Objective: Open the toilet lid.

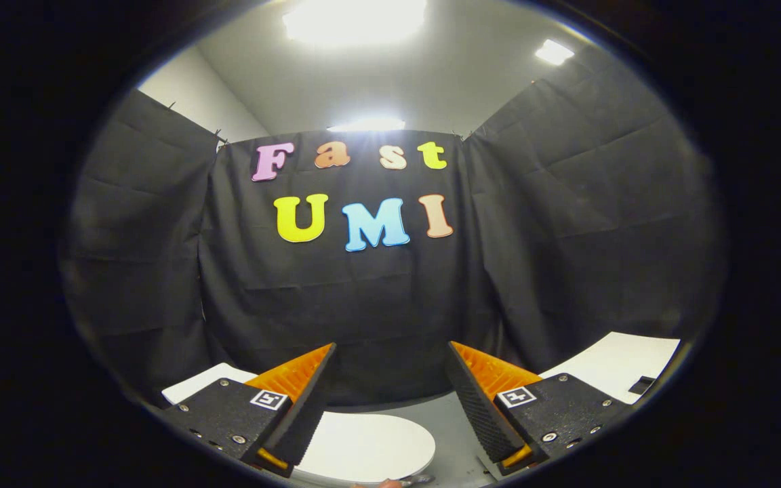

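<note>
Gripper (390,359): I see my two fingers rising from the bottom of the frame, spread wide apart, nothing between them. Released, holding nothing.
Left finger (299,400): orange back, black ribbed pad facing inward, tip at lower centre-left. Its black mount carries a small square marker.
Right finger (482,400): same build, tip at lower centre-right, marker on its mount as well.
Toilet lid (363,447): white, rounded, lying flat at the bottom centre of the frame. I read it as closed. It sits below the gap between my fingers, and its left part runs under the left finger. Neither finger touches it as far as I can tell.
Bottom edge: something small and reddish (387,483) shows just below the lid's near rim; I cannot tell what it is.
Floor (441,413): a grey strip between the lid and the cloth, lower centre.
White surface, right (624,366): a flat white panel at the lower right, beyond the right finger, with a small dark piece on it.
White surface, left (201,383): a smaller white patch at the lower left, behind the left finger's mount.
Booth wall (377,305): black cloth across the middle of the frame, three panels, well beyond my fingertips.
Ceiling (431,74): pale, with bright lights at top centre and upper right.
</note>
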